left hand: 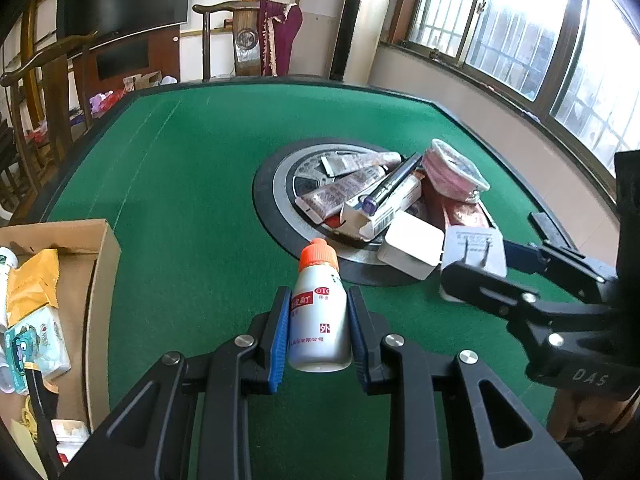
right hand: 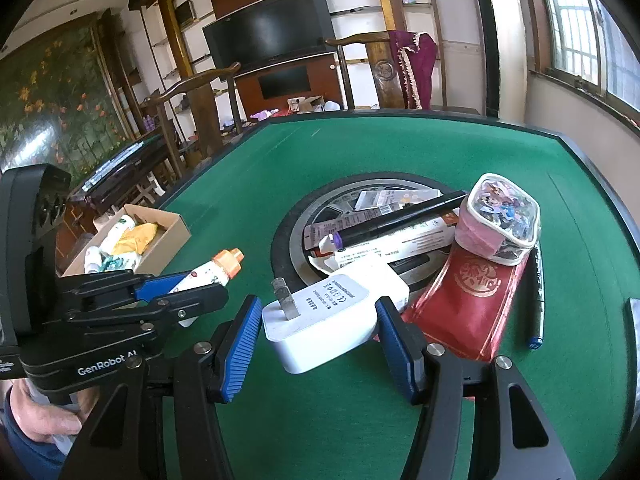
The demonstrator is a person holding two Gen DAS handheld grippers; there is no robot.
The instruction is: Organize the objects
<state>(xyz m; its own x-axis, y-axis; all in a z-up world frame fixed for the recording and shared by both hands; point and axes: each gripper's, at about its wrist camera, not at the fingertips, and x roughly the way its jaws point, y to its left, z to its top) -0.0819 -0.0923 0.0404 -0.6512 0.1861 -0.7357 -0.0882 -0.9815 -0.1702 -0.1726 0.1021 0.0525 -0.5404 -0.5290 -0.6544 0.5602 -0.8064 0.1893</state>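
Note:
My left gripper (left hand: 319, 296) is shut on a white bottle (left hand: 320, 320) with an orange cap, held above the green felt table (left hand: 192, 184). Seen from the right wrist, that bottle (right hand: 210, 272) sticks out of the left gripper (right hand: 188, 284) at the left. My right gripper (right hand: 318, 308) is shut on a white charger plug (right hand: 320, 320), prongs pointing up and left, blue pads pressing both sides. In the left wrist view the right gripper (left hand: 472, 276) holds the charger (left hand: 474, 252) beside a white box (left hand: 412, 248).
A pile lies on the round centre plate (right hand: 304, 220): a pink pouch (right hand: 500, 220), a red pouch (right hand: 468, 304), a black pen (right hand: 400, 220), a carton and tubes. A marker (right hand: 538, 300) lies to the right. A cardboard box (left hand: 102, 280) holding packets stands at the left edge.

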